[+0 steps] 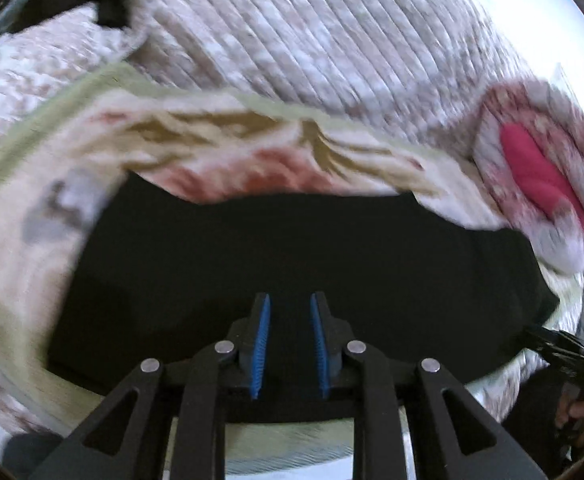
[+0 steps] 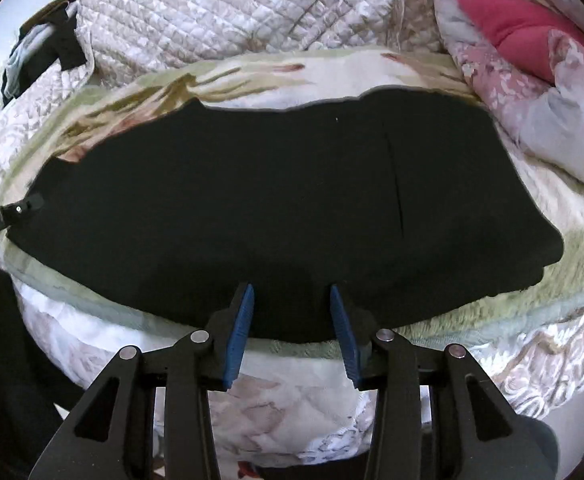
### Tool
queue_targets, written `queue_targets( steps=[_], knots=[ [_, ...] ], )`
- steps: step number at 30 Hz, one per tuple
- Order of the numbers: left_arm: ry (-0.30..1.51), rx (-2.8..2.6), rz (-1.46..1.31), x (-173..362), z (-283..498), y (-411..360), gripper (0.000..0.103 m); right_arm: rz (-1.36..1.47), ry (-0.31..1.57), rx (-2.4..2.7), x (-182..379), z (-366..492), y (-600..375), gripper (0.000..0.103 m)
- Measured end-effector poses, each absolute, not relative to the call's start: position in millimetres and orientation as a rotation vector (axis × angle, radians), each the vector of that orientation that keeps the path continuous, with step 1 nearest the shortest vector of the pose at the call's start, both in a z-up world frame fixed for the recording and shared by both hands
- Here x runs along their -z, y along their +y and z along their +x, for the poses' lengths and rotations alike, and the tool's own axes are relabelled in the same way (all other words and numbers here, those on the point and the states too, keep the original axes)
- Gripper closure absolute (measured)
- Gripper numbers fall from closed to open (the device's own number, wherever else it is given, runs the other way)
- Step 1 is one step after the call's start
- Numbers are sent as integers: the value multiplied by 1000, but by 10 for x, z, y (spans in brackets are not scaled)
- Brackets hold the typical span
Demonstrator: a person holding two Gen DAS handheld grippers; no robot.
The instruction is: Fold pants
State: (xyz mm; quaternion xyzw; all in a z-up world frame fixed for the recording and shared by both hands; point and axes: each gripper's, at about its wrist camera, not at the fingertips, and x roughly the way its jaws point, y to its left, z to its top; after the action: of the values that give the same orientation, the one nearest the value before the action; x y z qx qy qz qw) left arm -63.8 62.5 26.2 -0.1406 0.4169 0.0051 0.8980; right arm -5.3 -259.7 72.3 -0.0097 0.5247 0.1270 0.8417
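1. The black pants (image 2: pixel 275 208) lie flat across the middle of the right wrist frame, stretched left to right on a floral blanket (image 2: pixel 532 304), already doubled into one long band, it seems.
2. The right gripper (image 2: pixel 292 292) hovers at the near hem, lower centre, jaws wide apart and holding nothing.
3. The left gripper (image 1: pixel 289 300), lower centre of its own blurred view, stands over the cloth with a narrower gap, also empty.
4. To fold well, pinch both layers at the ends and carry them over evenly.
5. A pink pillow (image 2: pixel 508 28) sits upper right, a quilted cover (image 2: pixel 231 12) behind.
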Motion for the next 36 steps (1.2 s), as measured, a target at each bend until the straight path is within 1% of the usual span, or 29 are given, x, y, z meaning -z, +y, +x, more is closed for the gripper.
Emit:
queue_targets(
  steps=[3, 6, 11, 15, 17, 20, 28, 32, 34, 35, 36],
  knots=[
    [917, -2, -282, -138, -678, 541, 80, -17, 1084, -259, -857, -51, -2608, 63],
    [891, 3, -272, -200, -798, 515, 80, -20, 1051, -293, -943, -80, -2533, 63],
    [868, 54, -272, -260, -882, 376, 80, -42, 1068, -387, -828, -77, -2188, 63],
    [907, 100, -234, -126, -808, 171, 80, -83, 1100, -412, -680, -91, -1993, 62],
    [928, 91, -217, -43, -772, 136, 80, -70, 1094, -420, -716, -89, -1992, 62],
    [911, 88, -206, -117, -784, 163, 80, -39, 1098, -414, -745, -61, -2038, 62],
    [906, -139, -230, -196, -701, 849, 80, -37, 1108, -420, -733, 3, -2000, 62],
    [868, -212, -295, -324, -758, 1216, 80, -28, 1081, -430, -812, 77, -1971, 62],
    [837, -236, -338, -413, -840, 1349, 76, -25, 1078, -435, -815, 93, -1954, 62],
    [828, -238, -365, -436, -881, 1389, 71, -22, 1079, -439, -808, 100, -1943, 62],
    [825, -232, -400, -449, -927, 1418, 69, -18, 1083, -443, -794, 102, -1933, 62]
  ],
)
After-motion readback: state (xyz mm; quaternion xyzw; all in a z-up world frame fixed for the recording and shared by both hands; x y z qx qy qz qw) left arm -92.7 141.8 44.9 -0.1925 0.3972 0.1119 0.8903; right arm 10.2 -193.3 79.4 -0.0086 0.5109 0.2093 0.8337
